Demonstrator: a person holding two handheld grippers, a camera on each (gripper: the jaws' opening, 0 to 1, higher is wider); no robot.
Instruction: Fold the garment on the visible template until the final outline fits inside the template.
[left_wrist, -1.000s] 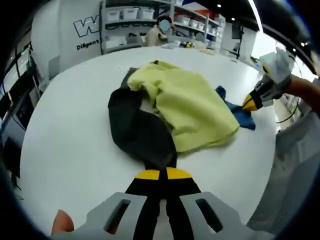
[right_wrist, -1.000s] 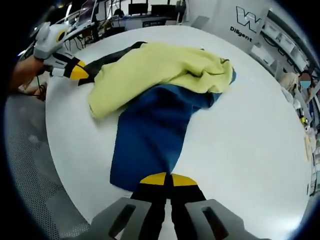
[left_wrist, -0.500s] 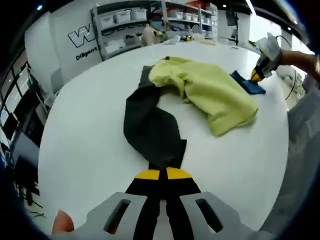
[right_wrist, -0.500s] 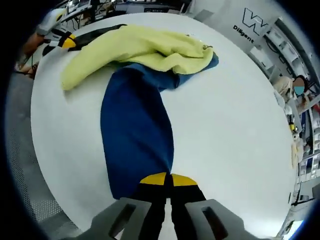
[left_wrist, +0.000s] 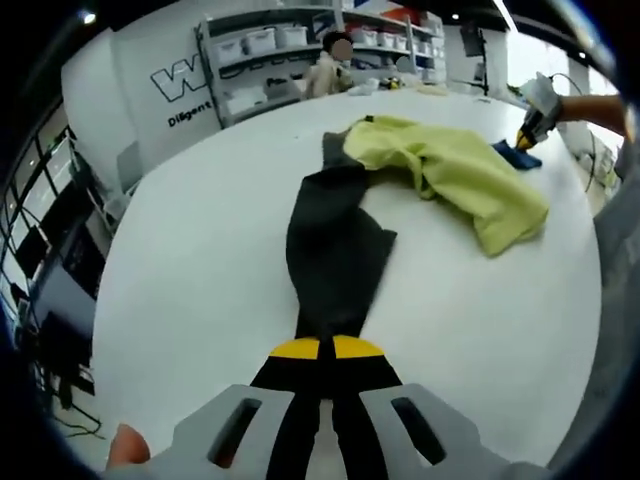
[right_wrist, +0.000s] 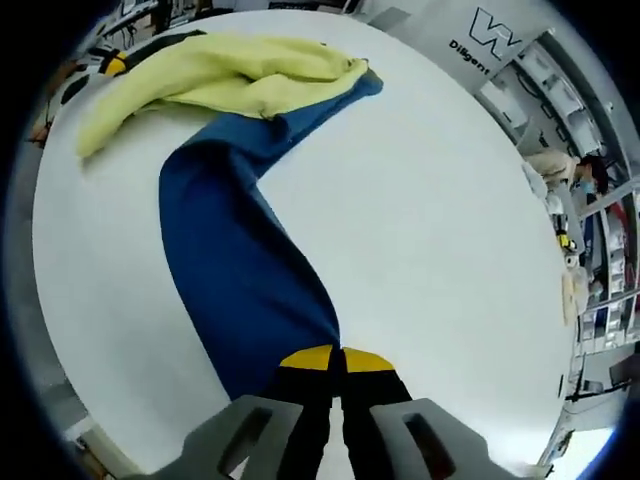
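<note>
A garment with a yellow-green body (left_wrist: 450, 170), one black sleeve (left_wrist: 335, 250) and one blue sleeve (right_wrist: 235, 260) lies on the round white table (left_wrist: 180, 280). My left gripper (left_wrist: 320, 345) is shut on the cuff end of the black sleeve, which runs straight away from it to the body. My right gripper (right_wrist: 325, 355) is shut on the end of the blue sleeve, which curves away to the yellow body (right_wrist: 230, 75). The right gripper (left_wrist: 527, 125) appears far right in the left gripper view, on the blue cloth (left_wrist: 517, 156). The left gripper (right_wrist: 110, 65) appears top left in the right gripper view.
Shelves with white bins (left_wrist: 290, 40) stand behind the table, and a person (left_wrist: 335, 70) is in front of them. Small items (right_wrist: 570, 290) lie at the table's far edge (right_wrist: 545, 330). The table's near edge (right_wrist: 60, 360) curves close by.
Both grippers have pulled apart, away from the body. The black and blue sleeves are now drawn out long, and the yellow body lies farther from each gripper.
</note>
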